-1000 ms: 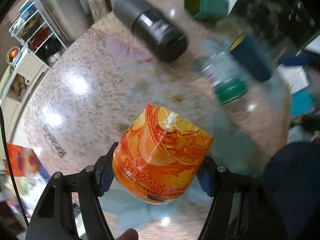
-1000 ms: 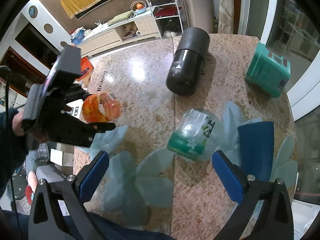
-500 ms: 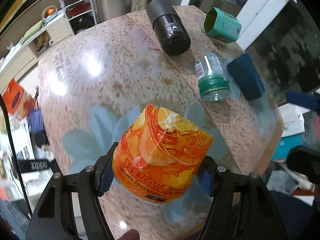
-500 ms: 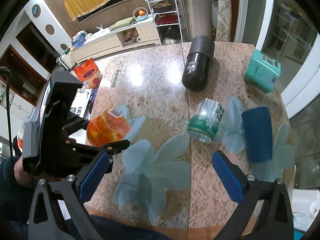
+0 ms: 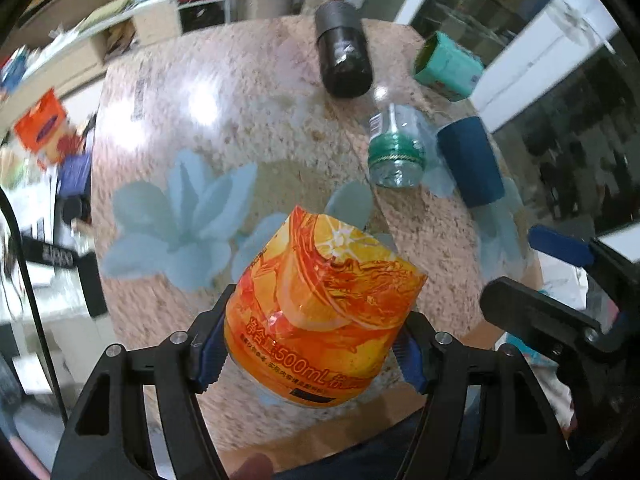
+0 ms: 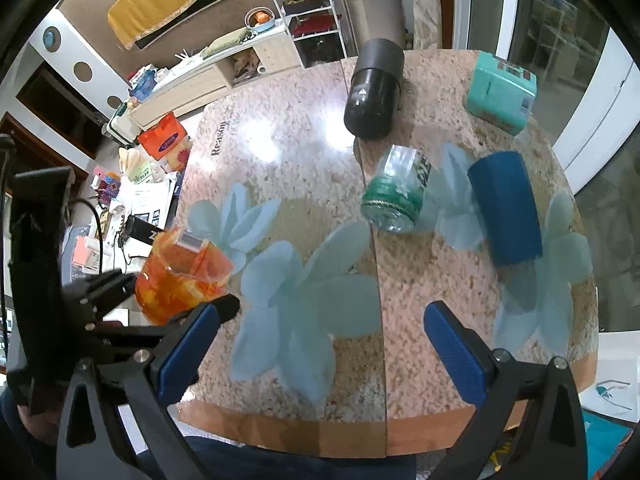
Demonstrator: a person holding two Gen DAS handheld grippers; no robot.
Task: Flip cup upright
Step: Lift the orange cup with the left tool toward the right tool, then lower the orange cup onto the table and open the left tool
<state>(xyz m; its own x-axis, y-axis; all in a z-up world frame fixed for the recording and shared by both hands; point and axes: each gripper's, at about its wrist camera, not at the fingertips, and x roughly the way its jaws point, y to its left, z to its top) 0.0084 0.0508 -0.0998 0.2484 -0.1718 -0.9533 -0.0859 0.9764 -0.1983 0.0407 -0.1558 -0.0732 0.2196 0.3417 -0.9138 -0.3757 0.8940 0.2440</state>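
Note:
My left gripper point(image 5: 312, 354) is shut on an orange plastic cup point(image 5: 320, 312) printed with orange slices and "500mL". It holds the cup above the near left part of the round stone table point(image 5: 248, 128). In the right wrist view the cup point(image 6: 182, 276) sits in the left gripper point(image 6: 160, 300) with its open mouth facing up, tilted slightly. My right gripper point(image 6: 320, 344) is open and empty over the table's near edge; it also shows at the right of the left wrist view point(image 5: 560, 272).
Lying on their sides on the table: a black cylinder point(image 6: 374, 88) at the back, a teal box-like cup point(image 6: 500, 92) at back right, a clear cup with a green band point(image 6: 396, 192) in the middle, a dark blue cup point(image 6: 506, 212) at right. Cluttered shelves and floor lie left.
The left gripper has carried the orange cup back toward the near left of the table and turned it mouth up. The right gripper has pulled back toward the near edge.

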